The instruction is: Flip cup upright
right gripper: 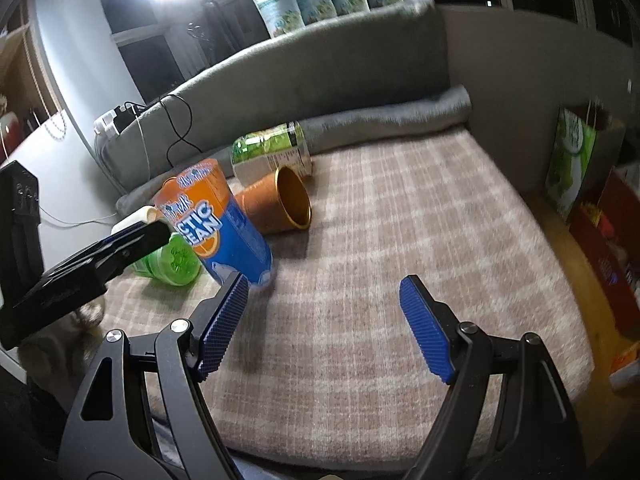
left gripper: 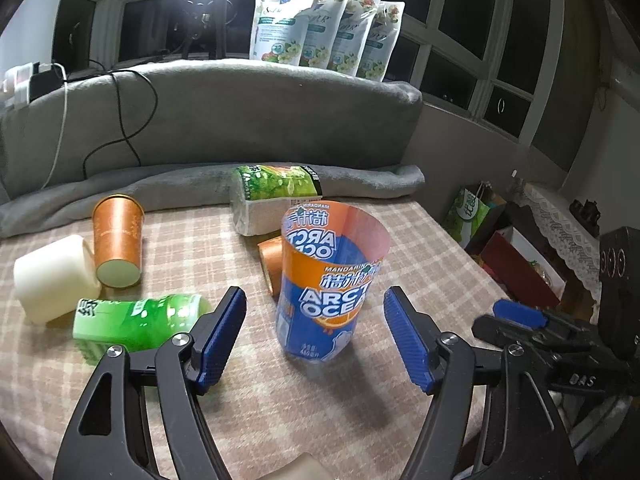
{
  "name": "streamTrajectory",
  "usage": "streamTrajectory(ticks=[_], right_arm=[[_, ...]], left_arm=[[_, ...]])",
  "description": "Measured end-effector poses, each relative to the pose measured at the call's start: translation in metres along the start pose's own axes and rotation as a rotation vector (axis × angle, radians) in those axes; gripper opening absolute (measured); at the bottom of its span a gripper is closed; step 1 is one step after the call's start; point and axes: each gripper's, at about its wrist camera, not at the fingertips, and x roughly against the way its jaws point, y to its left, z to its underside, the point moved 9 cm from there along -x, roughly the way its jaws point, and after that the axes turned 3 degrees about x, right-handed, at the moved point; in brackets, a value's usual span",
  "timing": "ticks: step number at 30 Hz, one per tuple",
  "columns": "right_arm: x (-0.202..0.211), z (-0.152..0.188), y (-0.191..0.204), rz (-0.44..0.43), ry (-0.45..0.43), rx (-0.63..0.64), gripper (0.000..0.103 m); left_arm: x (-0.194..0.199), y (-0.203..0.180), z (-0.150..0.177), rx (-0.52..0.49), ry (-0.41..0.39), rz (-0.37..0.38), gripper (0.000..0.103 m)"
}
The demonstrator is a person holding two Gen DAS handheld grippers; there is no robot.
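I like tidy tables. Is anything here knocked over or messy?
Yes. The Arctic Ocean cup stands upright, but both orange cups and the green bottle lie tipped on their sides on the checked cloth. Nothing looks spilled.

The tall blue-and-orange plastic cup (left gripper: 328, 284) stands upright (mouth up) on the plaid-cloth surface (left gripper: 420, 248), between the spread blue-padded fingers of the left gripper (left gripper: 315, 336), untouched.

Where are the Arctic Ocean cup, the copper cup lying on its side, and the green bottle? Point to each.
Arctic Ocean cup (left gripper: 324, 300): left wrist view, on its printed side wall.
copper cup (right gripper: 294, 196): right wrist view, inside its open mouth.
green bottle (left gripper: 140, 322): left wrist view, on its label.
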Motion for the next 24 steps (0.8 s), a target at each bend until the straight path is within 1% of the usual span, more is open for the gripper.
streamTrajectory(ticks=[3, 5, 7, 8, 10, 15, 17, 20, 24], right_arm=[[0.004, -0.011, 0.009, 0.046, -0.048, 0.048, 0.082], [0.007, -0.019, 0.015, 0.067, -0.084, 0.078, 0.093], [0.012, -0.028, 0.022, 0.090, -0.134, 0.104, 0.094], [0.014, -0.032, 0.025, 0.099, -0.149, 0.117, 0.094], [0.018, -0.039, 0.033, 0.120, -0.183, 0.147, 0.094], [0.026, -0.055, 0.049, 0.150, -0.249, 0.191, 0.095], [0.030, -0.060, 0.055, 0.157, -0.278, 0.200, 0.102], [0.037, -0.067, 0.061, 0.182, -0.331, 0.216, 0.102], [0.046, -0.074, 0.067, 0.225, -0.390, 0.233, 0.102]], left_arm=[[0.013, 0.008, 0.000, 0.007, -0.023, -0.006, 0.071], [0.024, 0.014, -0.002, 0.011, -0.050, -0.021, 0.072], [0.037, 0.022, -0.006, 0.014, -0.086, -0.045, 0.074], [0.043, 0.026, -0.009, 0.014, -0.105, -0.059, 0.078], [0.055, 0.033, -0.013, 0.014, -0.148, -0.087, 0.080], [0.079, 0.051, -0.025, 0.008, -0.228, -0.155, 0.080], [0.088, 0.057, -0.029, 0.011, -0.257, -0.178, 0.081], [0.103, 0.066, -0.035, 0.025, -0.311, -0.216, 0.082], [0.117, 0.075, -0.041, 0.043, -0.364, -0.253, 0.084]])
